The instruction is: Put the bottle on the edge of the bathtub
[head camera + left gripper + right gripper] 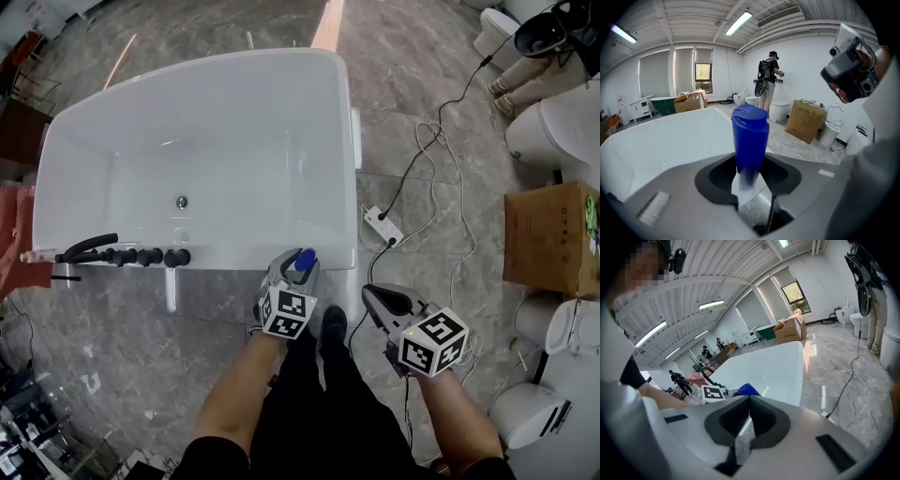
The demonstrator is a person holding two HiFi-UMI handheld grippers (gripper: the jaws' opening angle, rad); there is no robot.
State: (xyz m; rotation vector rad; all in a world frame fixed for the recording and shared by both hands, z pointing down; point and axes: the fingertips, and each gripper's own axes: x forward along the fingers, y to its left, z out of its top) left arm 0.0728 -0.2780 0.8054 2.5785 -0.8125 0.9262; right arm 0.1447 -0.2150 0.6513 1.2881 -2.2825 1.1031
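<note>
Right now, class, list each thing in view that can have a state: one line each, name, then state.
bottle, cap shut, held by the bathtub's near rim; whether it touches, cannot tell.
left claw, shut on the bottle.
right claw, shut, nothing in it.
bathtub, empty, no water.
cardboard box, closed.

No text can be read; the print on the cardboard box [548,239] is too blurred.
</note>
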